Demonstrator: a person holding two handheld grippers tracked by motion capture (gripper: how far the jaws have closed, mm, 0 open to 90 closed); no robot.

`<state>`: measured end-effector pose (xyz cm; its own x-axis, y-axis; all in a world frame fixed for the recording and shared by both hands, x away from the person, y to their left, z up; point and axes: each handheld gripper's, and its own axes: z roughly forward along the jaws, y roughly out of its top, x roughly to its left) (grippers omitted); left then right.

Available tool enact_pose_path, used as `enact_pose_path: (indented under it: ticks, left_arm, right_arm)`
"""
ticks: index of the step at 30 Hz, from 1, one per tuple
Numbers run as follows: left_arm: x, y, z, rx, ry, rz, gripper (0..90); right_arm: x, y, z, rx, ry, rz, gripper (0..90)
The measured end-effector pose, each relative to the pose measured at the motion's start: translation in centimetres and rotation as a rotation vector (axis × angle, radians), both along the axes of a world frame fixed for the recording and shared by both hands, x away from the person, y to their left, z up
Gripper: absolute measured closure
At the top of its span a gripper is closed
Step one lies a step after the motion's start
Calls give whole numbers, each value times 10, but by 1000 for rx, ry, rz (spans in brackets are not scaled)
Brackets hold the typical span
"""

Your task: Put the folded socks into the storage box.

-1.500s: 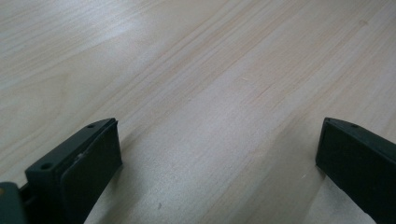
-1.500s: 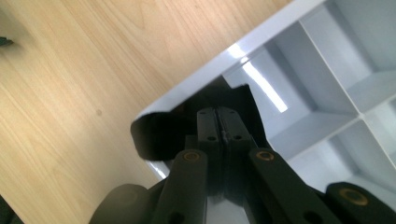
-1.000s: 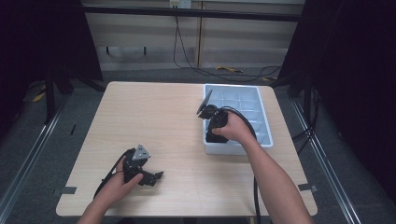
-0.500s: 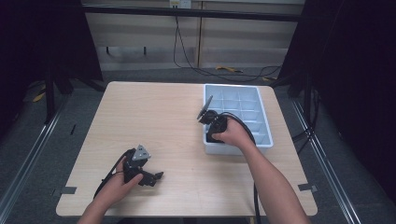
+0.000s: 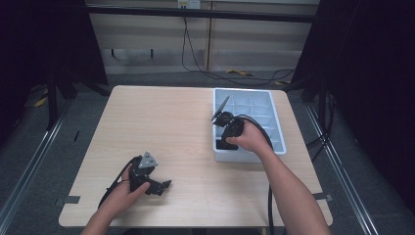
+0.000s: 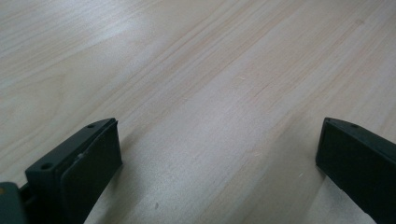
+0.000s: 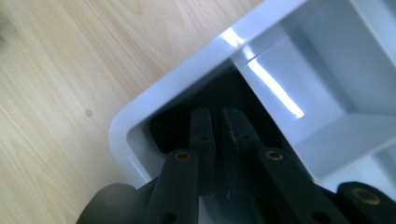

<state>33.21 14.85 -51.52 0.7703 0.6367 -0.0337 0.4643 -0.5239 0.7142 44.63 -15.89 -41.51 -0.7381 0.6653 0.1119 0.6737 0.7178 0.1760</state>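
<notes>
Pale wooden bench (image 5: 161,127) carries a white plastic compartment tray (image 5: 274,122) at its right; the right tongs (image 7: 217,140) reach into its near-left corner compartment, the left tongs (image 5: 159,186) rest near-left, well apart.

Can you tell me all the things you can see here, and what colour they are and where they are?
table: one, light wood, middle of the high view.
tray: one, pale grey-white with many compartments, right half of the table.
dark thing: one, black, in the tray's corner compartment by the right gripper's jaws; I cannot tell what it is.
cables: a few, black and yellow, on the floor beyond the table.
left gripper: one, black, near the table's front left, jaws wide apart over bare wood.
right gripper: one, black, jaws close together inside the tray's near-left corner compartment.
</notes>
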Motion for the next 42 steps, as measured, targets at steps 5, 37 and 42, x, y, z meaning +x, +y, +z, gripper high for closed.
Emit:
enact_pose_path:
  ticks: [5, 37, 42]
  left_arm:
    - [0, 0, 0, 0, 3, -2, 0]
    - [0, 0, 0, -1, 2, -2, 0]
    - [0, 0, 0, -1, 2, -2, 0]
  right_arm:
    - [-4, -11, 7, -3, -10, -12, 817]
    - [-29, -34, 42, 31, -78, -32, 418]
    - [-31, -36, 43, 36, -83, -36, 399]
